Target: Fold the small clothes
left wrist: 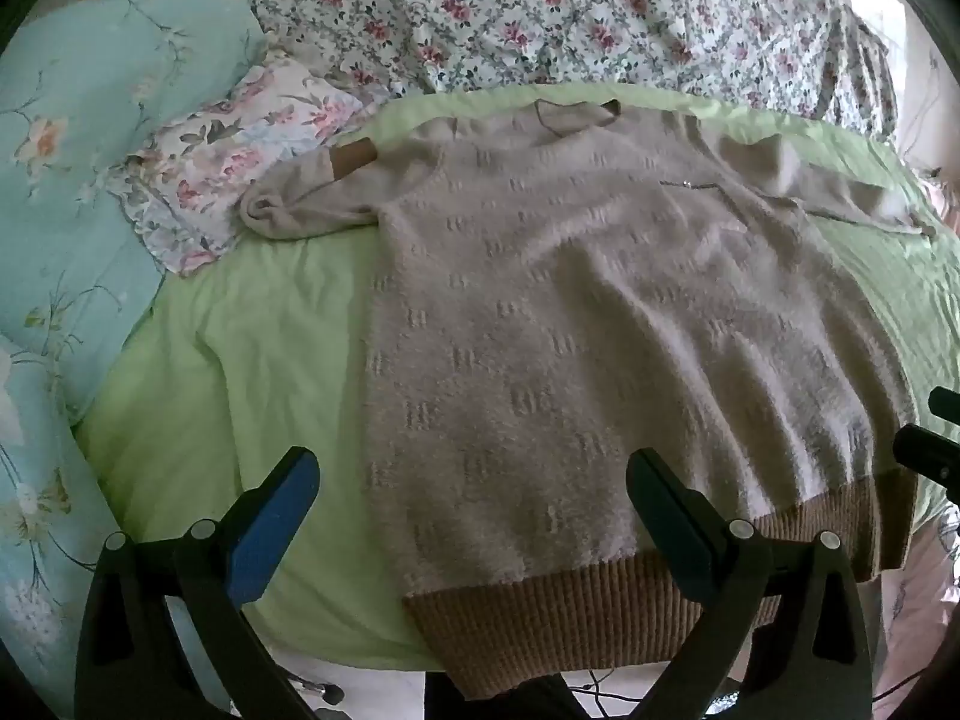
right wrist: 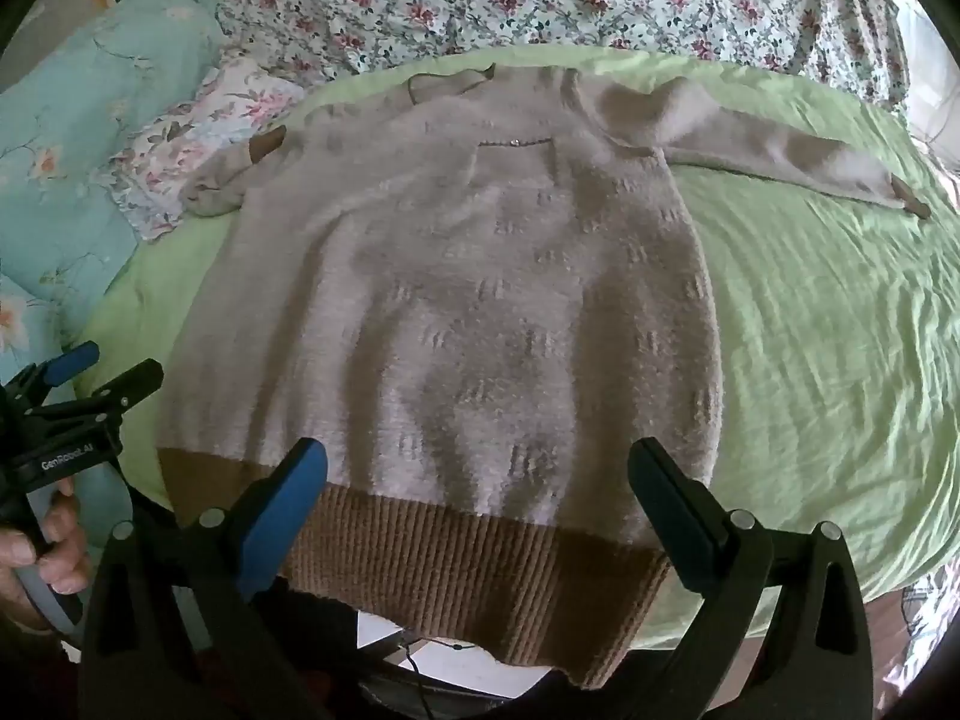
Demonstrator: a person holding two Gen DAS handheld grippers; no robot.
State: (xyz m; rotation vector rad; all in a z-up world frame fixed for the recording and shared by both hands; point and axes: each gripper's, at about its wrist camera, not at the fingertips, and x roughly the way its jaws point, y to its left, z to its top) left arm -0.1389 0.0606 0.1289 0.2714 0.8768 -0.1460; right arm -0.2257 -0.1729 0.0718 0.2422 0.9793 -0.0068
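A fuzzy beige sweater (left wrist: 576, 312) with a brown ribbed hem (left wrist: 540, 618) lies flat on a green sheet (left wrist: 252, 360), neck away from me. Its left sleeve (left wrist: 306, 204) is bunched, with a brown cuff. Its right sleeve (right wrist: 780, 156) stretches out to the right. The sweater also shows in the right wrist view (right wrist: 468, 300), its hem (right wrist: 456, 570) hanging over the bed edge. My left gripper (left wrist: 474, 474) is open above the hem's left part. My right gripper (right wrist: 477, 468) is open above the hem's middle. Both are empty.
A floral quilt (left wrist: 540, 6) is piled at the back. A light blue floral duvet (left wrist: 72, 180) and a floral pillow (left wrist: 222, 168) lie at the left. The left gripper with the hand holding it shows at the right wrist view's left edge (right wrist: 66, 414).
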